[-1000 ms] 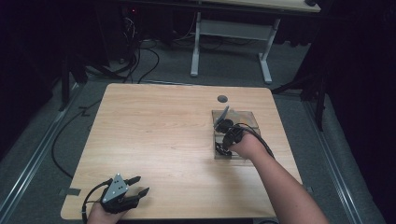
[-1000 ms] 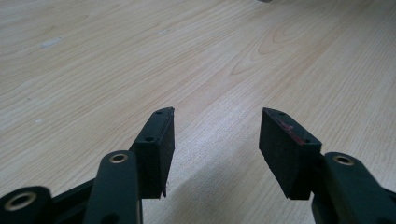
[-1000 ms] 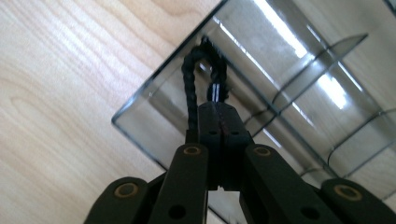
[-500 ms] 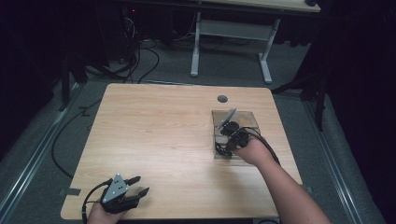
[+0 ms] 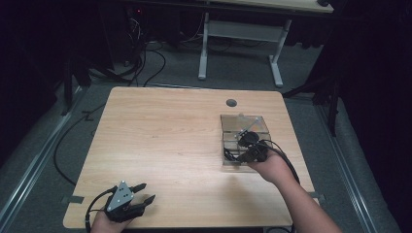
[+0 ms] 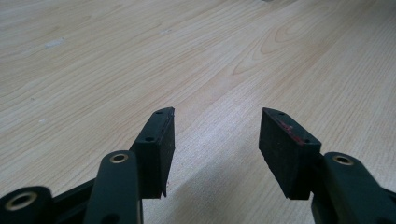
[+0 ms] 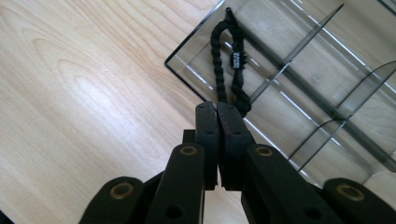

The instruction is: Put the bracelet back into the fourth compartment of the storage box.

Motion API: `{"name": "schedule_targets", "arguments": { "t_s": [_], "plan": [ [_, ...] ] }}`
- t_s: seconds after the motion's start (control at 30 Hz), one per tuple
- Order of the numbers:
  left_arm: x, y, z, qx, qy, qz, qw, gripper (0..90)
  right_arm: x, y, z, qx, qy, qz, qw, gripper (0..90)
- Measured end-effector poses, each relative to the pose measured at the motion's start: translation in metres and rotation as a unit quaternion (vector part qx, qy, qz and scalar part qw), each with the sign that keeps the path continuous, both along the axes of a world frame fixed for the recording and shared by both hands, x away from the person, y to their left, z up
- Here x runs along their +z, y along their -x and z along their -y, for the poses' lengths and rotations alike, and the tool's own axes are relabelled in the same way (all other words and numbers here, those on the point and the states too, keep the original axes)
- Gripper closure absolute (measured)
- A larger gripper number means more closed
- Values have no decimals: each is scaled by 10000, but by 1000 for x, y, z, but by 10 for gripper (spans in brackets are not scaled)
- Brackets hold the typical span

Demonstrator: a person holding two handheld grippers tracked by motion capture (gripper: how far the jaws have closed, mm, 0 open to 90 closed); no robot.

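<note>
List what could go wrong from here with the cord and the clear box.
1. The right tool is shut on the black cord, whose loop hangs over the corner of the clear box; lifting may drag or tip the light box.
2. The cord may snag on a divider.
3. The left tool sits open at the near edge, too far to steady the box.
</note>
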State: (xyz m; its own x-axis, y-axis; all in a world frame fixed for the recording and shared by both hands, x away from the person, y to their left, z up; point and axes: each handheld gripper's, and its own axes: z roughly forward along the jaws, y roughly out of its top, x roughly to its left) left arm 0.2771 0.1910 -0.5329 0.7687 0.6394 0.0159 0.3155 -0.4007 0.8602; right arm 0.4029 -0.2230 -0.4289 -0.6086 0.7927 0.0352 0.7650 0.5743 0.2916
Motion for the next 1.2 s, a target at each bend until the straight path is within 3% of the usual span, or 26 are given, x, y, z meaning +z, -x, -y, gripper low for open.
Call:
{"name": "schedule_targets", "arguments": {
  "t_s": [0.5, 0.67, 0.77, 0.83, 0.87, 0.9, 0.93, 0.97, 1.0, 1.03, 1.07, 1.1, 1.13, 1.2],
  "plan": [
    [0, 0, 0, 23, 28, 27, 10000, 461, -18, 25, 7, -55, -470, 307, 9984, 845],
    [0, 0, -1, 29, 37, 29, 10000, 461, -27, 37, 11, -106, -822, 531, 9951, 821],
    [0, 0, -1, 30, 41, 29, 10000, 462, -32, 41, 12, -78, -883, 679, 9937, 801],
    [0, 0, -1, 33, 50, 29, 10000, 462, -37, 47, 12, -45, -1046, 801, 9913, 764],
    [0, 0, -1, 29, 56, 23, 10000, 462, -45, 53, 12, -29, -1215, 1018, 9874, 729],
    [0, 0, -1, 30, 58, 22, 10000, 462, -45, 53, 12, -29, -1215, 1018, 9874, 729],
    [0, 0, -1, 33, 63, 23, 10000, 461, -53, 58, 12, -72, -1415, 1234, 9822, 695],
    [0, 0, -1, 33, 63, 23, 10000, 462, -53, 58, 12, -72, -1415, 1234, 9822, 695],
    [0, 0, -1, 42, 75, 22, 10000, 461, -62, 63, 13, -50, -1629, 1431, 9762, 662],
    [0, 0, -1, 42, 75, 22, 10000, 461, -62, 63, 13, -50, -1629, 1431, 9762, 662],
    [0, 0, -2, 42, 78, 21, 10000, 461, -72, 67, 13, -94, -1776, 1630, 9705, 639],
    [0, 0, -2, 55, 86, 32, 9999, 461, -72, 67, 13, -94, -1776, 1630, 9705, 639],
    [0, 1, -2, 80, 106, 46, 9999, 460, -80, 71, 13, -90, -1895, 1771, 9657, 621],
    [0, 1, -2, 88, 126, 53, 9999, 460, -89, 75, 11, -50, -1965, 1966, 9606, 601]
  ]
}}
